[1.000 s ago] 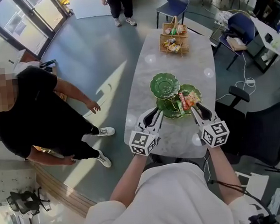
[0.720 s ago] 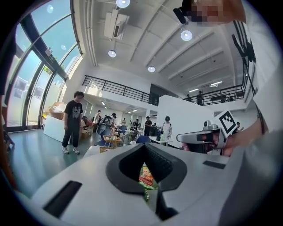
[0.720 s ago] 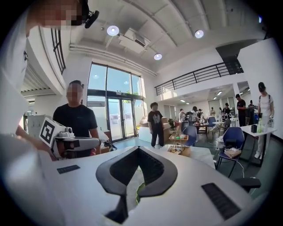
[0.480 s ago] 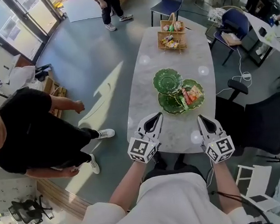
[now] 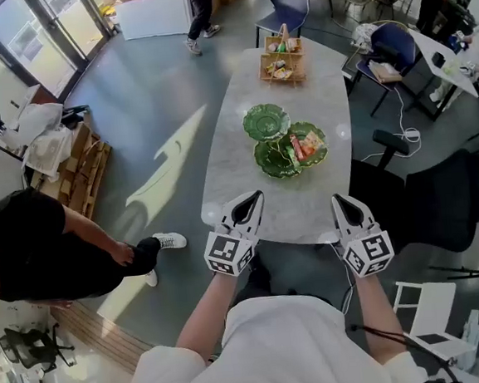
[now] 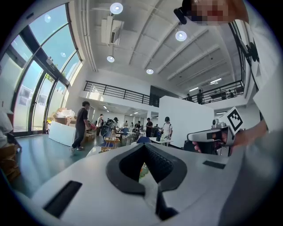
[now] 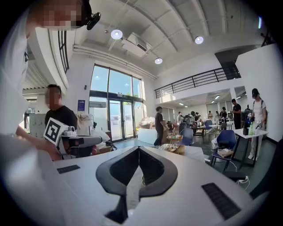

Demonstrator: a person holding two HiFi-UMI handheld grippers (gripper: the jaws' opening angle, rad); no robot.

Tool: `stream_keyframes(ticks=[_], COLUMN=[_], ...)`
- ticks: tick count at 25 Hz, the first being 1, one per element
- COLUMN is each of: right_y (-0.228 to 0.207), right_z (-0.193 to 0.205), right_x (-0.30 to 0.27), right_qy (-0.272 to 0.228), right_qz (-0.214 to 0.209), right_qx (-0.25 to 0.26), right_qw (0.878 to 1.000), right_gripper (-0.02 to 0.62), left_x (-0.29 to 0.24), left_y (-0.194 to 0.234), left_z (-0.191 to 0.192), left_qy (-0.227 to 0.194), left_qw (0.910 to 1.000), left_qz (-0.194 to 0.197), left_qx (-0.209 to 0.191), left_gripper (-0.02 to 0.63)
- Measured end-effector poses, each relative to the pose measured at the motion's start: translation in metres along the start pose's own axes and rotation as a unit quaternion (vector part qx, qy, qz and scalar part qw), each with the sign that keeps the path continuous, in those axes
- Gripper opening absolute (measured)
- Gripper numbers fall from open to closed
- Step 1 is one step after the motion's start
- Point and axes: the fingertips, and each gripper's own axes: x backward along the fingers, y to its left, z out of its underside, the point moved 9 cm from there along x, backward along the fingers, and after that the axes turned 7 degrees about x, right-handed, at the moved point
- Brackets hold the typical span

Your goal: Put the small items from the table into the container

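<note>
grippers first: the left gripper [image 5: 255,197] has its jaws closed tip to tip with nothing between them, and the right gripper [image 5: 340,200] is closed and empty in the same way; each gripper view shows the dark pads meeting at the tips, with only a thin sliver of the scene below them; both hang side by side over the near edge of the table [image 5: 319,96], apart from each other and pointing along it toward the far end; the small items are a few snack packets [image 5: 300,146], one red and narrow, the rest orange and pale, lying flat and touching one another; they lie on the right-hand one of three dark green plates [image 5: 265,122] with scalloped rims, which cluster and overlap near the middle of the white marbled top; the packets are well ahead of both grippers, nearer the right one; the basket [image 5: 282,62], a wooden box with an upright handle, stands at the far end beyond the plates, with bright packets in it; a person in black [image 5: 28,247] is off to the left of the table
</note>
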Motion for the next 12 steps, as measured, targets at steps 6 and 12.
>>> stream_keyframes(ticks=[6, 12], right_y=[0.023, 0.056], right_z=[0.008, 0.016], right_x=[0.079, 0.117], right_qy=[-0.007, -0.013], right_qz=[-0.026, -0.032], right_qx=[-0.006, -0.030], right_qw=[1.000, 0.999], right_gripper=[0.012, 0.012], left_x=[0.060, 0.112], left_y=[-0.071, -0.111], left_z=[0.010, 0.001], left_qy=[-0.010, -0.012], left_qw=[0.9992, 0.9985], left_qz=[-0.028, -0.046], left_qx=[0.028, 0.028], left_gripper=[0.006, 0.006])
